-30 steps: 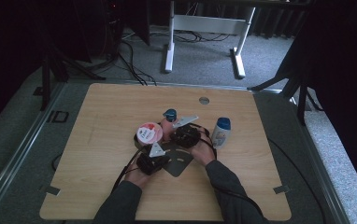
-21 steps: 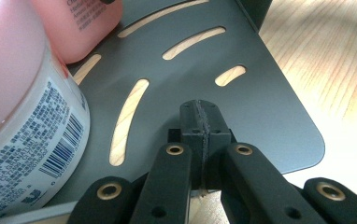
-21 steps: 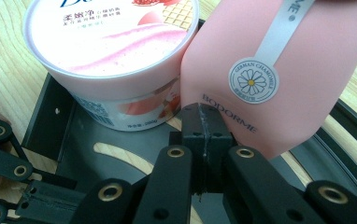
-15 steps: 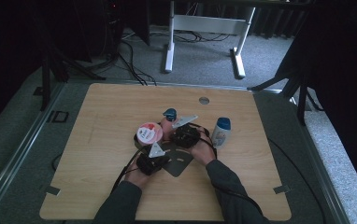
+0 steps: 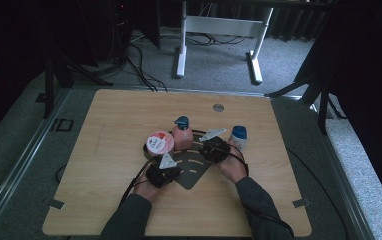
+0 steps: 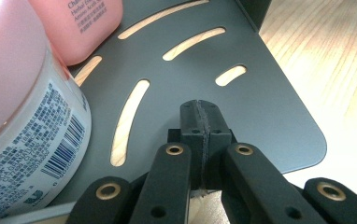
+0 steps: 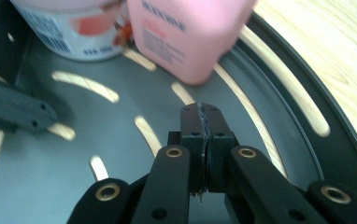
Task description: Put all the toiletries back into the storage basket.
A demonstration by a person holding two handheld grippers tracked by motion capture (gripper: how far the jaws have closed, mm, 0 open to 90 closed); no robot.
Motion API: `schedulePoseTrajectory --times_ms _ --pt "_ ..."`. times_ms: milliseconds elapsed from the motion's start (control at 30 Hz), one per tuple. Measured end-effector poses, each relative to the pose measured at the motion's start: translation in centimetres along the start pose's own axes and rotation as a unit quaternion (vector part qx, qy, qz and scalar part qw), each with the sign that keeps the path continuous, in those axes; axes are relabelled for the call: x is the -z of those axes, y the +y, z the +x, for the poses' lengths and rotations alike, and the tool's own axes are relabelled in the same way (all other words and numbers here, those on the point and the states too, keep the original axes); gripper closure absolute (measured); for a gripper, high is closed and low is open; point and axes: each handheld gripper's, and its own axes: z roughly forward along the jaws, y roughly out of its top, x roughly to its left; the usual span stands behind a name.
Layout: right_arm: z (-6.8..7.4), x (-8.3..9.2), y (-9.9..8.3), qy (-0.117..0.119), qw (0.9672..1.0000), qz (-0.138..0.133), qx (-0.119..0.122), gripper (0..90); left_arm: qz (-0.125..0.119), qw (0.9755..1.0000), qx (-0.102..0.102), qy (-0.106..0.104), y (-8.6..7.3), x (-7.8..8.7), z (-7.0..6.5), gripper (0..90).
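Both jaws closed, empty: left gripper, right gripper over dark slotted tray. Best open wide before approaching pink bottle, avoiding jar just left.

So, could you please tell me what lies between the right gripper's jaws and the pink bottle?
In the right gripper view, only bare slotted dark tray lies between the right gripper and the pink bottle.

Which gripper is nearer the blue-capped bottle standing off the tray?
Right. The right gripper sits just beside the blue-capped bottle, toward the tray's curved edge. The left gripper is on the tray's far side, by the white jar.
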Motion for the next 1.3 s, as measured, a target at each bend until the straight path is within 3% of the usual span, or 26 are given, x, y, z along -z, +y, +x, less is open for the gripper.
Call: schedulePoseTrajectory --times_ms 267,533,833,967,1000,1100,1300 --pt "-0.3 1.3 -1.6 0.005 1.0000 -0.005 -0.005 87.9 0.000 1.0000 -0.001 0.000 0.0 0.0 0.0 90.0" --pt "-0.8 3.7 -1.7 0.033 0.9994 -0.005 0.001 71.2 -0.001 1.0000 0.000 -0.001 0.0 0.0 0.0 90.0" --pt "-1.9 5.9 -2.0 0.033 0.9994 -0.003 0.007 62.5 -0.002 1.0000 0.001 0.000 0.0 0.0 0.0 89.7" --pt "-2.3 6.5 -2.4 0.035 0.9993 -0.001 0.008 60.9 -0.005 1.0000 -0.006 0.004 -0.1 0.2 -0.1 86.5" --pt "-2.4 6.6 -2.4 0.037 0.9993 0.000 0.012 60.4 -0.007 0.9999 -0.003 -0.012 -0.1 0.3 -0.1 83.8" --pt "-2.5 7.0 -2.7 0.037 0.9992 0.006 0.015 62.3 -0.002 0.9999 -0.008 -0.012 0.0 0.3 -0.3 76.8" --pt "-2.8 7.6 -3.1 0.038 0.9989 0.018 0.020 65.1 -0.002 0.9999 -0.009 -0.014 0.1 0.5 -0.4 74.2"
